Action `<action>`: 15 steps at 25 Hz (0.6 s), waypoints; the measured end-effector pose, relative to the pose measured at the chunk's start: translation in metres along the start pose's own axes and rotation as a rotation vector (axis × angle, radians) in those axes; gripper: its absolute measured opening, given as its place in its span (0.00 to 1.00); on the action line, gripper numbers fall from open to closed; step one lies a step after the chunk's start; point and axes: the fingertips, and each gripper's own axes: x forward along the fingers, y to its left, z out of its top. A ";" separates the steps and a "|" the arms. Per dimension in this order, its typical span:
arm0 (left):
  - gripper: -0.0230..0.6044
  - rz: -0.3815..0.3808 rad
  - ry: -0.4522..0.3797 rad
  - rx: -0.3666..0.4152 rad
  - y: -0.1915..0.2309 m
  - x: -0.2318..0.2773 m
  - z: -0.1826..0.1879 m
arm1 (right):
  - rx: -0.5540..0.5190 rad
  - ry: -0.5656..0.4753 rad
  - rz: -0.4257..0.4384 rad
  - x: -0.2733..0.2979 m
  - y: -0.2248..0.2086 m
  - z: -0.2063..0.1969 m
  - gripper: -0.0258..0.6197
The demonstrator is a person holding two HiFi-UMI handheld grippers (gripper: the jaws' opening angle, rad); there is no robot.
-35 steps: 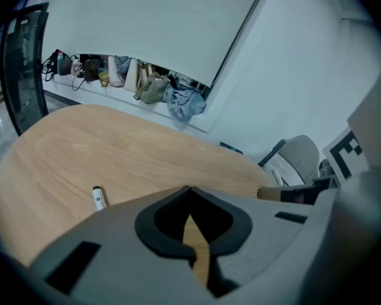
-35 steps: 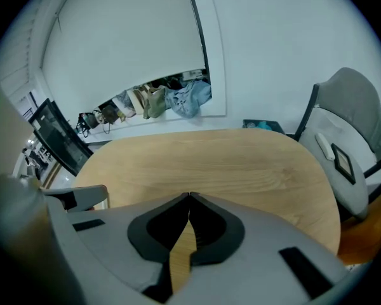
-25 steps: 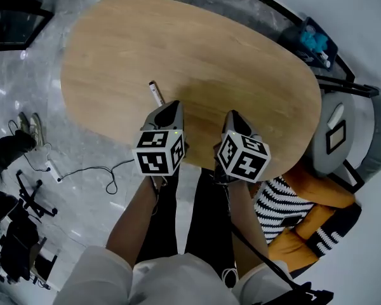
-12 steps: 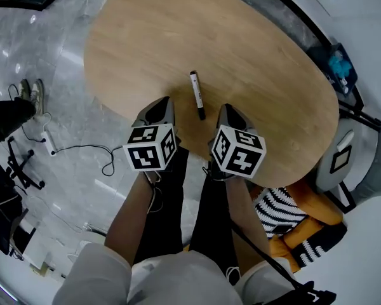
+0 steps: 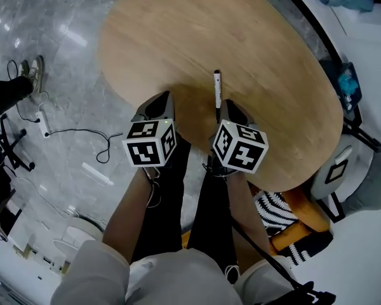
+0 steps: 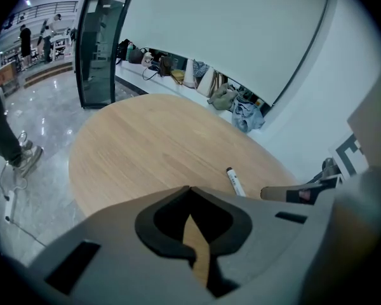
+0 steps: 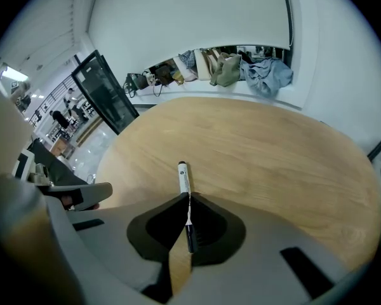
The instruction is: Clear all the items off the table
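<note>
A white marker with a black cap (image 5: 217, 94) lies on the oval wooden table (image 5: 241, 37), near its front edge. My right gripper (image 5: 232, 108) is shut and empty, its tips just right of the marker's near end. In the right gripper view the marker (image 7: 183, 178) runs straight ahead and passes under the closed right gripper (image 7: 189, 196). My left gripper (image 5: 160, 101) is shut with nothing in it, over the table's edge to the marker's left. The left gripper view has the marker (image 6: 234, 182) ahead and to the right of the left gripper (image 6: 189, 189).
A grey chair (image 5: 343, 170) and an orange and striped cushion (image 5: 292, 224) stand at the table's right. Cables (image 5: 82, 138) and a pair of shoes (image 5: 25, 75) lie on the marble floor at left. Bags (image 7: 241, 65) line the far wall.
Both grippers have slid left along the table's front edge, staying shut. The marker, earlier just ahead of the left gripper, now lies by the right gripper's tips.
</note>
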 end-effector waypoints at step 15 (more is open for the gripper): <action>0.05 0.000 0.022 -0.006 0.004 0.010 -0.005 | -0.106 0.100 0.046 0.019 0.007 -0.015 0.34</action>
